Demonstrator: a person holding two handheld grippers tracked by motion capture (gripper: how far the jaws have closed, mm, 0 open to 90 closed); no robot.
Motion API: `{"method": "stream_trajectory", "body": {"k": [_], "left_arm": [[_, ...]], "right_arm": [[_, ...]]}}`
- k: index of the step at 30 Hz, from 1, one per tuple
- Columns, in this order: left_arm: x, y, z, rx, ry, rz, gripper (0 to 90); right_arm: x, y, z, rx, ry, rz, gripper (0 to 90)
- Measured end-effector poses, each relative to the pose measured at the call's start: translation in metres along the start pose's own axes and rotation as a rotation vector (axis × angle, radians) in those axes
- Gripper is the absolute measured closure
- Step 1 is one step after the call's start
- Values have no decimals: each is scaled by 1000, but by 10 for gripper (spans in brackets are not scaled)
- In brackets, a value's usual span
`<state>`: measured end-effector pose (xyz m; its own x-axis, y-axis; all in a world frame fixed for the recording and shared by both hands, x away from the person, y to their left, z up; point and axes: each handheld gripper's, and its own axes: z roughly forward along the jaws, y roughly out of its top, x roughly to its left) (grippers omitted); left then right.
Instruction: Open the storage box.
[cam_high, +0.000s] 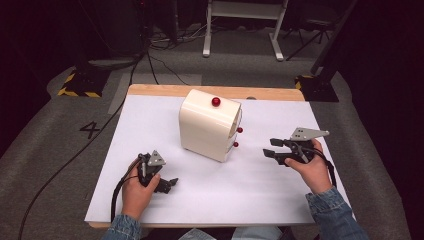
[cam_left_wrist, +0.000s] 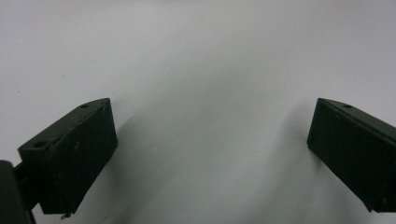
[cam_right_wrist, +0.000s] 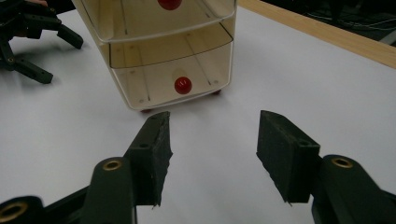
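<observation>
A cream drawer cabinet (cam_high: 207, 125) stands upright at the middle of the white-covered table (cam_high: 250, 195), with one red knob (cam_high: 216, 101) on its top and two more (cam_high: 239, 130) on its right-facing front. My right gripper (cam_high: 268, 147) hovers to the right of that front and points at it, open with nothing between its jaws. In the right gripper view (cam_right_wrist: 212, 140) the clear lower drawer (cam_right_wrist: 163, 88) and its red knob (cam_right_wrist: 182, 85) lie just ahead, a short gap away. My left gripper (cam_high: 172, 184) rests near the front left, open over the bare sheet (cam_left_wrist: 210, 70).
A wooden table edge (cam_high: 160, 90) shows at the back. Beyond it are grey floor, loose cables (cam_high: 150, 55), two stand bases with yellow-black tape (cam_high: 80, 82), and a white frame's legs (cam_high: 206, 45). In the right gripper view the left gripper (cam_right_wrist: 32, 42) lies past the cabinet.
</observation>
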<state>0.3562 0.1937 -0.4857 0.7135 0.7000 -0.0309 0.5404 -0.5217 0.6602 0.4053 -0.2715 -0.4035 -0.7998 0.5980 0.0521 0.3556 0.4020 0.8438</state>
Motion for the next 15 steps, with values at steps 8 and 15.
{"method": "stream_trajectory", "body": {"k": [8, 15], "left_arm": [[0, 0, 0, 0, 1, 2, 15], [0, 0, 0, 1, 1, 2, 15]], "right_arm": [[-2, 3, 30, -14, 61, 8, 501], [-6, 0, 57, -6, 109, -33, 571]]}}
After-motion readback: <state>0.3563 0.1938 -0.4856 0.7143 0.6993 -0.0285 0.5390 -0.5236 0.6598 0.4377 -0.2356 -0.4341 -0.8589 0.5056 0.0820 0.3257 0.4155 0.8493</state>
